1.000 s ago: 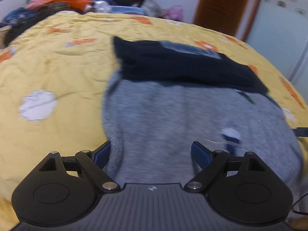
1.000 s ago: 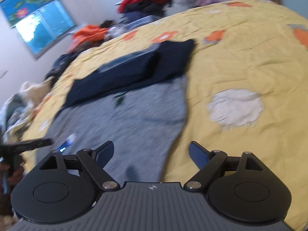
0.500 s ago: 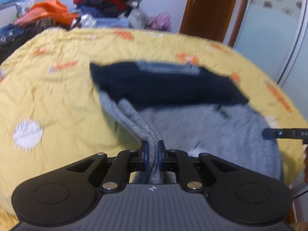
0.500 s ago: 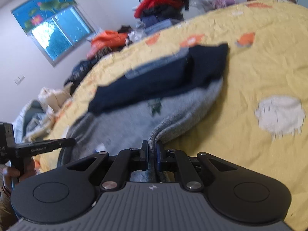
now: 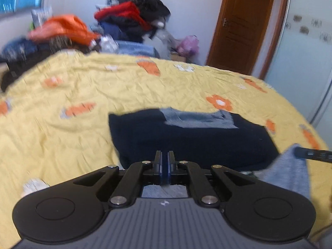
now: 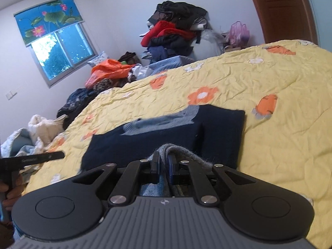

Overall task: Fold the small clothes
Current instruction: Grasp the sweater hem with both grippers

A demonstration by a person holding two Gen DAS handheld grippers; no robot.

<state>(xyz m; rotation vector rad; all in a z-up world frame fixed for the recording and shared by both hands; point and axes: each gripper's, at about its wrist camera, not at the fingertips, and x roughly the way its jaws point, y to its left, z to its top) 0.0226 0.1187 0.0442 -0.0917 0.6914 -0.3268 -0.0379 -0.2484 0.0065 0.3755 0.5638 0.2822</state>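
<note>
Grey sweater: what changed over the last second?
Both grippers, left and right, were open over the flat grey sweater; they shut on its near edge and lifted it toward the dark blue folded part. That part and the yellow bedspread stayed put.

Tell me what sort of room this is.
Most likely a home bedroom: a bed under a yellow flowered quilt, clothes heaped against the far wall, a window with a lotus-print blind, and a wooden door.
</note>
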